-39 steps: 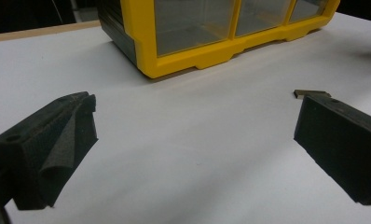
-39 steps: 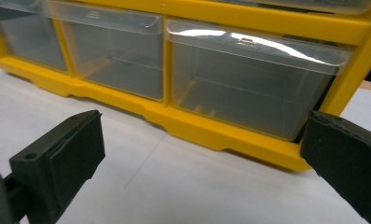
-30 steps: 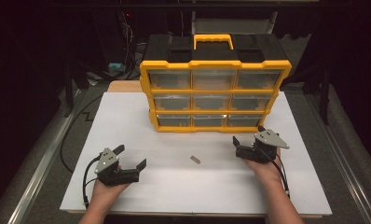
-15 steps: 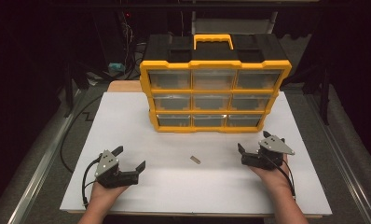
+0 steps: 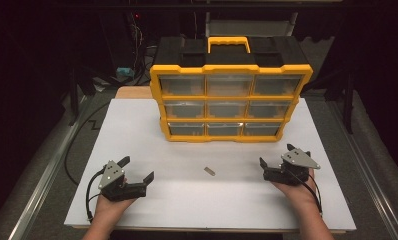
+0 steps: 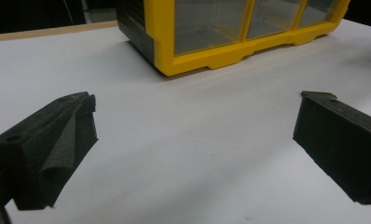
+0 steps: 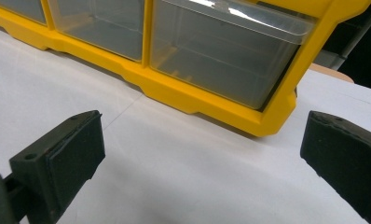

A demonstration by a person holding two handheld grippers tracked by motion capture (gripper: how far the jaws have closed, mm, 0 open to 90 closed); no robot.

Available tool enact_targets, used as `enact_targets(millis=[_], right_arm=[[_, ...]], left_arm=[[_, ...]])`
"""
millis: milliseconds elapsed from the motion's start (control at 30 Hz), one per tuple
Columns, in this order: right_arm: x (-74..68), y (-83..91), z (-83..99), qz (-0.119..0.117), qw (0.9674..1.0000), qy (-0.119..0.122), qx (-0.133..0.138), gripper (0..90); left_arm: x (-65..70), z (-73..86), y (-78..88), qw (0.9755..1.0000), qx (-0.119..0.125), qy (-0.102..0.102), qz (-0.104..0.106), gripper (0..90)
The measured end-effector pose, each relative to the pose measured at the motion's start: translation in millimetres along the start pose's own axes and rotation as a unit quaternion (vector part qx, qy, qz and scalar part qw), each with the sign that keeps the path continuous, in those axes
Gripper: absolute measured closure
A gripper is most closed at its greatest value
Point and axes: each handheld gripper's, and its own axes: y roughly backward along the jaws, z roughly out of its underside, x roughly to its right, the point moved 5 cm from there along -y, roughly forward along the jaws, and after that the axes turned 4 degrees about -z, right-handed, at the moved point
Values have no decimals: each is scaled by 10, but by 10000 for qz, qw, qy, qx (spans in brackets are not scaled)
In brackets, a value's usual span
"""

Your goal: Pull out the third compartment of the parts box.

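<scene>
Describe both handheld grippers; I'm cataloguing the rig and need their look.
The left gripper and right gripper are black two-jaw tools, each topped by a grey three-cornered plate. Each trails a black cable. The jaws carry dark foam-like pads. No sleeves show on the forearms.

A white tabletop point(image 5: 152, 135) carries everything here, a flat board with a strip of bare wood point(image 5: 134, 92) showing along its far edge, just left of the organizer. A yellow drawer organizer point(image 5: 230, 90) with a black top and yellow handle stands upright at the back of the board, three rows of three clear drawers facing forward, its base resting flat on the white surface. In front of the organizer, well apart from it and roughly below its middle column, a small grey piece point(image 5: 209, 171) lies flat, slightly angled, alone.
</scene>
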Motion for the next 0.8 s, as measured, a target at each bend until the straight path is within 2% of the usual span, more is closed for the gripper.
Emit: enact_targets(millis=[100,200,300,333,433,567,700,767,800], right_arm=[[-24,-8,11,9,9996,260,-70,1],[-35,-14,8,-35,9996,282,-69,1],[-72,-16,7,-71,9990,425,-107,1],[-89,-27,17,-74,9980,593,-180,1],[-106,-40,20,-114,9976,646,-212,1],[-144,-56,42,-140,9945,980,-351,1],[-166,-56,34,-145,9928,1124,-388,1],[-206,-49,28,-116,9891,1401,-427,1],[-206,-49,28,-116,9891,1401,-427,1]], left_arm=[[12,-17,-15,10000,31,-40,-32,5],[21,-4,-26,9999,-23,-108,-28,5],[34,-14,-34,9999,-9,-109,-8,5],[40,-16,-35,9999,-4,-117,3,5],[67,0,-40,9998,-29,-162,56,5],[69,-6,-44,9999,-13,-121,70,5],[65,6,-43,9999,-34,-136,57,5],[55,-7,-43,9999,22,-82,66,5],[55,-7,-43,9999,22,-82,66,5]])
